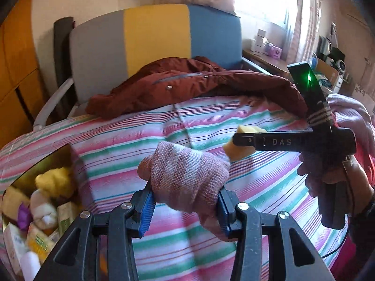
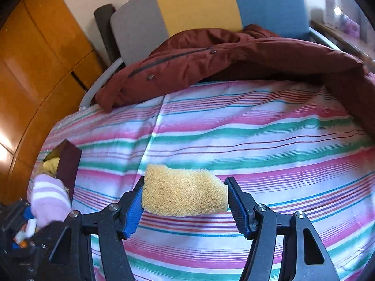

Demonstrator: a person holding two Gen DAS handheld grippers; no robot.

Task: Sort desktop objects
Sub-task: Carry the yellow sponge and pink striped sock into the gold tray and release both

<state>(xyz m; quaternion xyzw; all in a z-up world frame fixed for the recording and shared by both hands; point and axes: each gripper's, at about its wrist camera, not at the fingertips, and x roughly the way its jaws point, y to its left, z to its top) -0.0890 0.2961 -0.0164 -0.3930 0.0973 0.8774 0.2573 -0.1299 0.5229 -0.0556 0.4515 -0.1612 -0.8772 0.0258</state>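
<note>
My left gripper (image 1: pixel 185 201) is shut on a pink striped knitted sock (image 1: pixel 185 175) and holds it above the striped bedcover (image 1: pixel 257 182). The sock also shows at the left edge of the right wrist view (image 2: pixel 49 199). My right gripper (image 2: pixel 184 199) is shut on a yellow sponge (image 2: pixel 182 192), held between both blue pads above the cover. In the left wrist view the right gripper (image 1: pixel 243 140) is at the right, with the sponge (image 1: pixel 236 149) at its tip. An open box (image 1: pixel 35 201) at lower left holds several small items.
A dark red jacket (image 1: pixel 187 86) lies across the far side of the bed, before a grey, yellow and blue chair back (image 1: pixel 154 42). Orange wooden cupboards (image 2: pixel 35 70) stand at left. A desk with small boxes (image 1: pixel 267 46) is at back right.
</note>
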